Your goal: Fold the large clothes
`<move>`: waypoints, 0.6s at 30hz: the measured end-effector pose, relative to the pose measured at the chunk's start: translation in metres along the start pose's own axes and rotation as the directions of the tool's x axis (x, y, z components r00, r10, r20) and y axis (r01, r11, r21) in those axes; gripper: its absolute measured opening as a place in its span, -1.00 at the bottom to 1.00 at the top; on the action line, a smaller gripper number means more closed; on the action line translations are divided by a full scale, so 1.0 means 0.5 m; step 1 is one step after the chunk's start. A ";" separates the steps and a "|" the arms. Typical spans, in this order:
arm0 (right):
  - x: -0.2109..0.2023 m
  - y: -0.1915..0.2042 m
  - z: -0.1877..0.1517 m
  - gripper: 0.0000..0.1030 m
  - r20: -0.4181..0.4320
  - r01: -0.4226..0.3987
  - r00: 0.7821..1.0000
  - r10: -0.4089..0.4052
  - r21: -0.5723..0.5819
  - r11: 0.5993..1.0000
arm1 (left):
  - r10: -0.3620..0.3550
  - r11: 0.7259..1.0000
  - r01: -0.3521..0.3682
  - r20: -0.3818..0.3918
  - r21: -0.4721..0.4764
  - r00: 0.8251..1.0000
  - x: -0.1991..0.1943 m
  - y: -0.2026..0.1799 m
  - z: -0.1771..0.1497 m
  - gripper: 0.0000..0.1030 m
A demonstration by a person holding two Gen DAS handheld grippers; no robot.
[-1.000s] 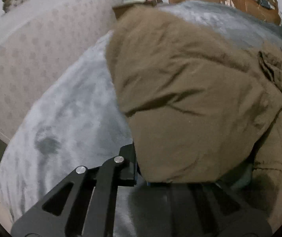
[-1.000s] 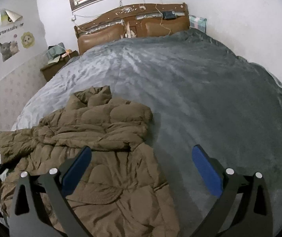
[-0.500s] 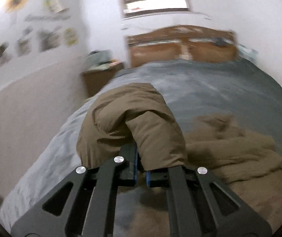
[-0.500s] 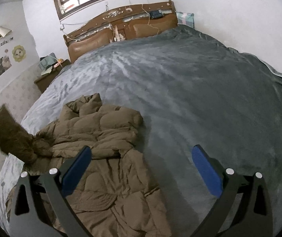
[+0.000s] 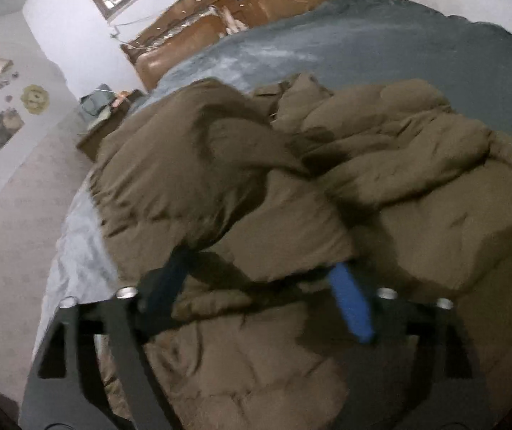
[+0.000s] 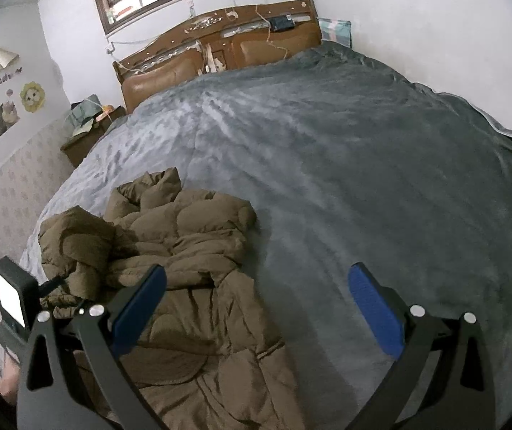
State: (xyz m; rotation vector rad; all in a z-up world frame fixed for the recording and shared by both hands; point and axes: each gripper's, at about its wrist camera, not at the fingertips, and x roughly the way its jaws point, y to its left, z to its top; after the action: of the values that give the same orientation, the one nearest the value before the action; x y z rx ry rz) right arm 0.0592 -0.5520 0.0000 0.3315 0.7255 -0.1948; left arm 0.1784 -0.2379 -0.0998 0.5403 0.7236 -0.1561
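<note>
Now | one brown coat point(image 6: 191, 272) on bed point(image 6: 363, 165); two tongs: left point(image 5: 256, 286) spread; right point(image 6: 256, 308) spread

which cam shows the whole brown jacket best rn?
Right wrist. The brown jacket shows nearly whole and sharp on the grey blanket, only its near end cut off. Left wrist sits too close: blurred folds fill the frame, edges cropped.

Black skeletal left hand-held gripper point(image 5: 256, 286), right hand-held gripper point(image 6: 256, 304), blue finger pads point(image 6: 374, 308), silver screws point(image 6: 416, 310)
</note>
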 end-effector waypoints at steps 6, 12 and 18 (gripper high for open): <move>0.001 0.017 -0.008 0.96 -0.007 -0.011 1.000 0.010 -0.031 0.999 | -0.039 0.997 0.042 0.053 -0.064 0.998 -0.119 0.081 -0.035 0.84; -0.003 0.047 -0.019 0.96 0.005 -0.007 1.000 0.008 -0.081 0.997 | -0.075 0.982 0.094 0.122 -0.164 0.990 -0.212 0.175 -0.059 0.90; 0.009 0.073 -0.043 0.96 -0.006 0.033 0.999 -0.034 -0.139 0.990 | -0.032 0.942 0.090 0.179 -0.324 0.983 -0.205 0.308 -0.076 0.92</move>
State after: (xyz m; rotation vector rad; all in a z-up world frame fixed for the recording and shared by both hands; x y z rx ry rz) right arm 0.0600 -0.5106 -0.0097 0.1878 0.7494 -0.1736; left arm 0.1287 -0.0918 0.0089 0.1797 0.5828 -0.1334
